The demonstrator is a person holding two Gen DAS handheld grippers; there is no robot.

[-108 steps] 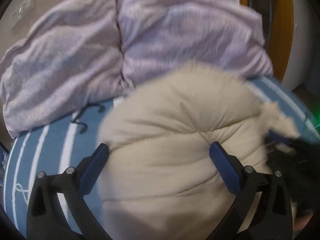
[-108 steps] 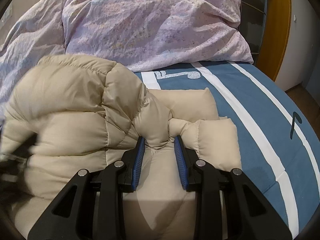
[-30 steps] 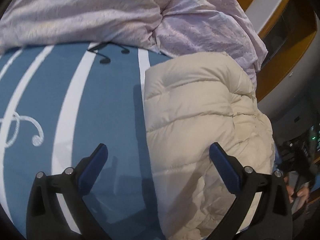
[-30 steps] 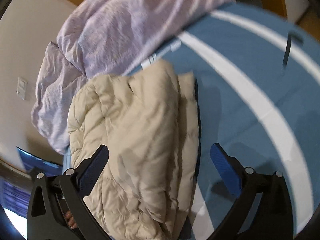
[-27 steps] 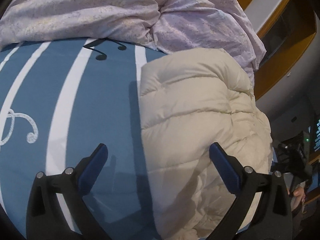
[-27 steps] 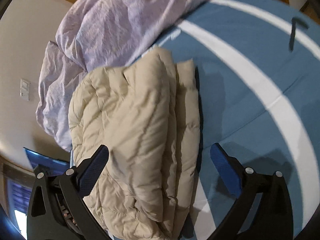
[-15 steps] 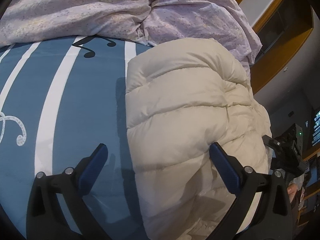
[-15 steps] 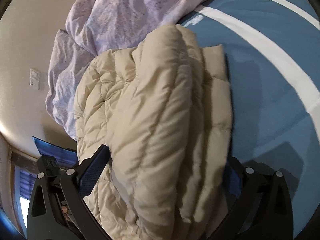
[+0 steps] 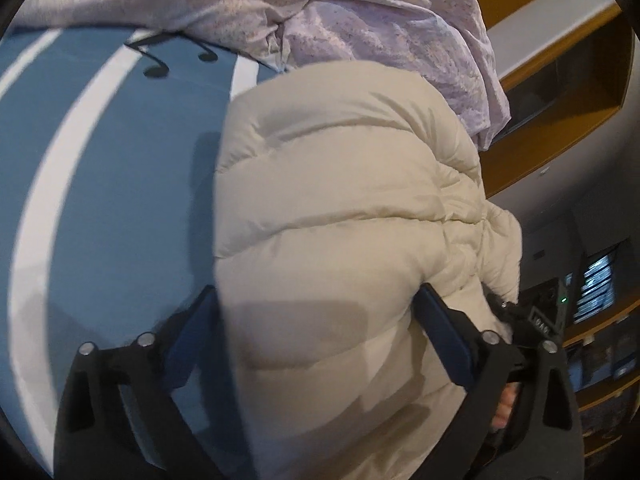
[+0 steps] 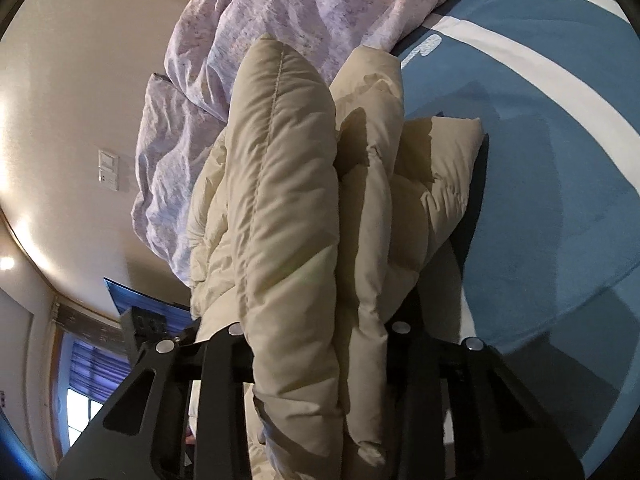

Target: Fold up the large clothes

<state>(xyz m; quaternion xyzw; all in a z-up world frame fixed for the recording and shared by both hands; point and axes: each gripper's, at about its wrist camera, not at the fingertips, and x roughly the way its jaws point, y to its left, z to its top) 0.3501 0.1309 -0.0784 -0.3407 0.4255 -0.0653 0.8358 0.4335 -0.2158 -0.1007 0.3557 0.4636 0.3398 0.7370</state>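
A cream puffer jacket [image 9: 340,208] lies folded into a thick bundle on the blue bed sheet [image 9: 100,200]. My left gripper [image 9: 316,300] straddles its near end. The jaws are closing, the bundle fills the gap and a pad stands at each side without visibly squeezing it. In the right wrist view the jacket [image 10: 288,200] shows its stacked edges. My right gripper [image 10: 320,316] is closing on those layers. The fabric bulges over both fingers, hides the pads and is pinched between them. The right gripper's black body [image 9: 532,332] and a person's fingers show past the jacket.
A crumpled lilac duvet [image 9: 360,20] is heaped behind the jacket, touching its far end. The sheet [image 10: 560,140] has white stripes and music-note prints. A wooden shelf unit [image 9: 560,112] stands beyond the bed. A wall with a light switch [image 10: 108,170] is on the other side.
Both grippers have come down and forward onto the jacket's two ends. The right jaws have gone from wide open to pinched on the layers. The left jaws have narrowed a little.
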